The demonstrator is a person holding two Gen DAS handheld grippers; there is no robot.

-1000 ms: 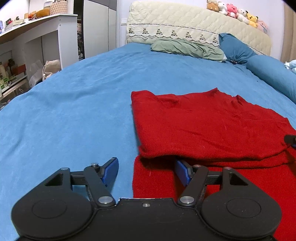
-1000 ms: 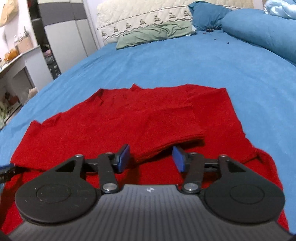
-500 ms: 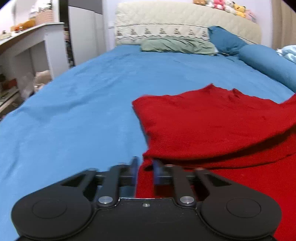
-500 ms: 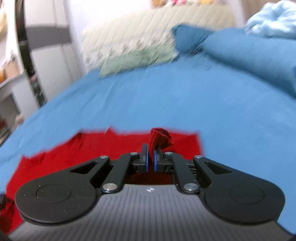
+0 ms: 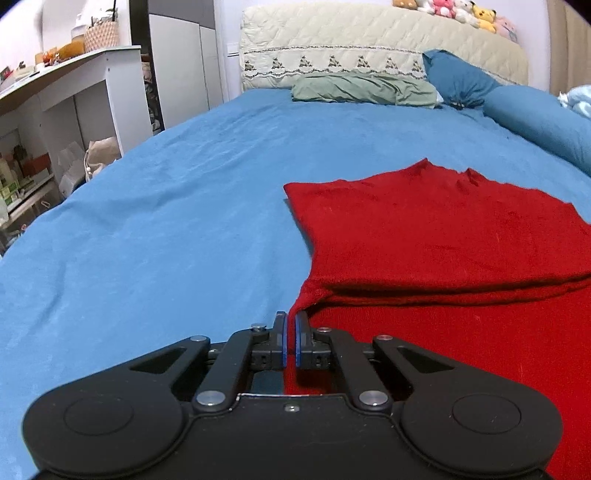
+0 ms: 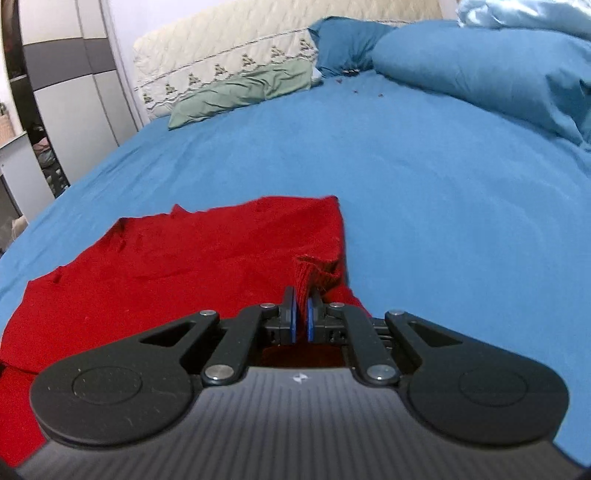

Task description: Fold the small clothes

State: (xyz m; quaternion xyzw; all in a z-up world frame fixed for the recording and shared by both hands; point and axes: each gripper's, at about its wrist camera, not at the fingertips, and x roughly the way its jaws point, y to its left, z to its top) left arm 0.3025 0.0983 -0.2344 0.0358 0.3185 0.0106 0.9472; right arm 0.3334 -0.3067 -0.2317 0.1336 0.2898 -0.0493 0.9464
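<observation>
A wide bed with a blue sheet (image 5: 166, 221) fills both views. At its far end stands a cream quilted headboard (image 5: 369, 44) with a row of plush toys (image 5: 454, 11) on top, and below it lie a green pillow (image 5: 362, 88) and dark blue pillows (image 6: 480, 70). On the left side of the bed there is a white shelf unit (image 5: 74, 96) with small things on it, and a wardrobe (image 6: 70, 81) is behind. Nothing lies on the sheet between the garment and the pillows.

The red knitted garment (image 5: 443, 236) lies on the near part of the bed, partly folded, with one layer turned over another. Its long axis seems to run across the bed, from one gripper to the other, and the notched neckline edge points toward the headboard; the near part is hidden behind the grippers, so this is not fully certain.

The left gripper (image 5: 290, 339) has its fingers together, clamped on the left edge of the garment. The right gripper (image 6: 302, 317) has its fingers pressed on a bunched corner at the right edge, which is lifted a little from the sheet.
</observation>
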